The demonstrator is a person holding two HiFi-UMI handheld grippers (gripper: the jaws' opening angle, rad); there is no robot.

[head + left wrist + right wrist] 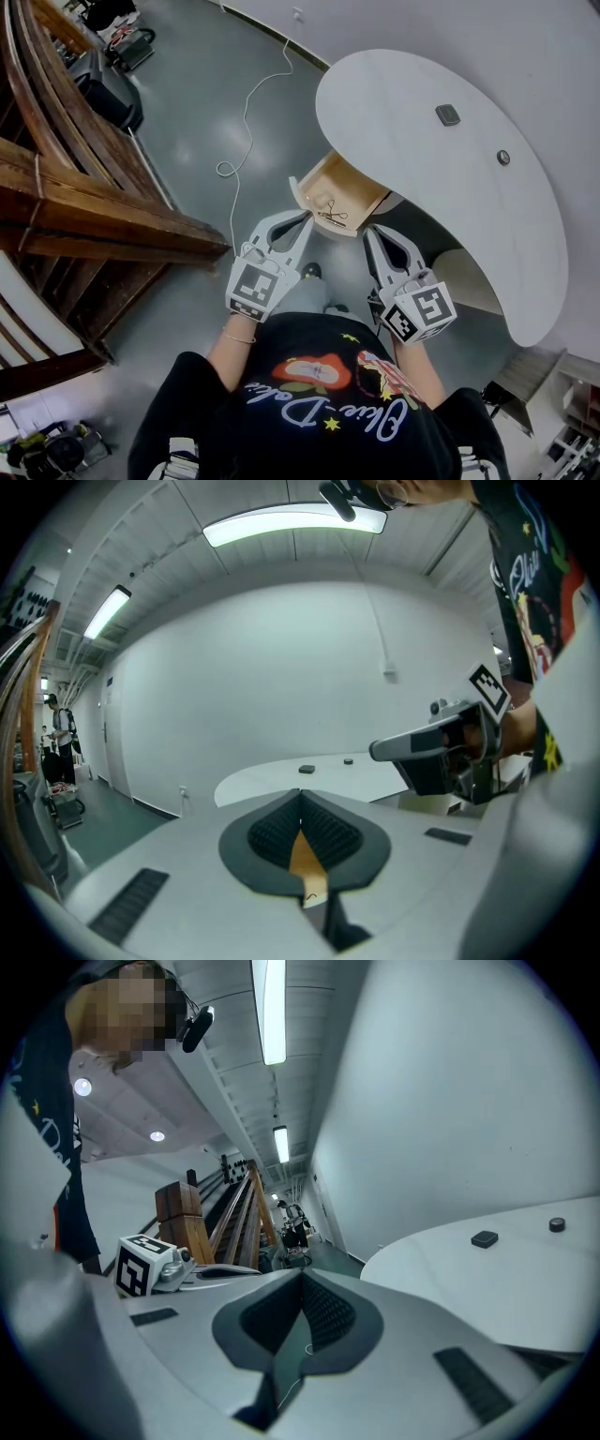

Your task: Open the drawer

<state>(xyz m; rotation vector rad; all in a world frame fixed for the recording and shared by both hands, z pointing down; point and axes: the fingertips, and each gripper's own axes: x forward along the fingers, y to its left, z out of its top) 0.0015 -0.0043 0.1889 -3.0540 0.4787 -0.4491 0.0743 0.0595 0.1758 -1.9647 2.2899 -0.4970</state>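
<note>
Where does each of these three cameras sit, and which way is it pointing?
Head view: on the person's head, looking steeply down at the open drawer and white table; shows forearms, left hand-held gripper, right hand-held gripper.
Left gripper view: on the left hand-held gripper, looking along its shut jaws toward table and wall; shirt at right.
Right gripper view: on the right one, looking along its shut jaws toward wooden railings; shirt at left.
Shared: all show the table's small dark square; each gripper view catches the other gripper.
</note>
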